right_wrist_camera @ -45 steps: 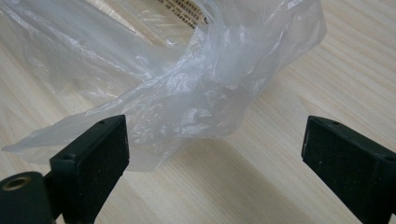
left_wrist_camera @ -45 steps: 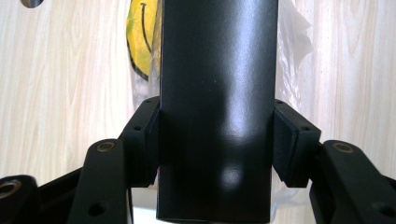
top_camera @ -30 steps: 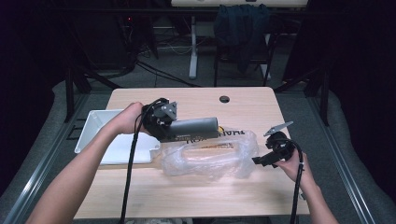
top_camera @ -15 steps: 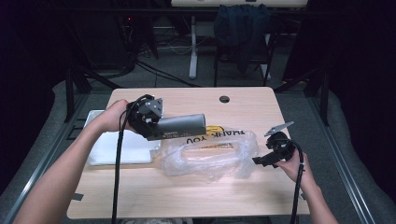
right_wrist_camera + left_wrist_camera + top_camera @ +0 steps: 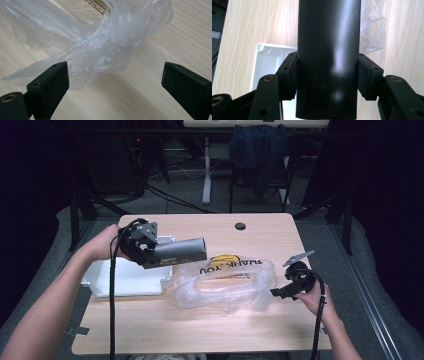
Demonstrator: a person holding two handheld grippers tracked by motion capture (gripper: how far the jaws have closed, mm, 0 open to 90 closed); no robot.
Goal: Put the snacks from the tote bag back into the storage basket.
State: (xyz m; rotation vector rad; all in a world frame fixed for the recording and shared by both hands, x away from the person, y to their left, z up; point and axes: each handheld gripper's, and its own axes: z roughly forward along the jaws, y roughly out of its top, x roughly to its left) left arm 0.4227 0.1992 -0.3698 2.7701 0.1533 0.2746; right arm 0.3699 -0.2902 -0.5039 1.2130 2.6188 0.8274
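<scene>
- The left gripper (image 5: 145,245) is held up over the left part of the counter (image 5: 200,330), the person's left hand (image 5: 102,242) wrapped behind it and the forearm coming in slantwise from the lower left corner of the high view.
- Its jaws are clamped on a dark cylinder (image 5: 180,252), one pad pressed to each side; the cylinder lies level in the air, its free end pointing to the right, above the edge of a white tray (image 5: 125,280).
- In the left gripper view the cylinder (image 5: 328,57) runs straight up between the two pads, with a corner of the white tray (image 5: 265,53) below it.
- The right gripper (image 5: 282,291) is held low at the right side of the counter by the right hand (image 5: 312,295), wrist bent inward, its jaws pointing left toward a clear plastic bag (image 5: 225,282).
- Its jaws stand wide apart and hold nothing; in the right gripper view the crumpled bag (image 5: 100,47) lies on the wood just ahead of them, its loose edge reaching close to one pad.
- The bag lies in the middle of the counter, with printed dark lettering and a yellow patch at its far side.
- The counter is pale wood with a round cable hole (image 5: 240,226) near its far edge.
- Beyond it the room is dim, with table legs, cables on a grey floor, and a dark chair (image 5: 260,150).
</scene>
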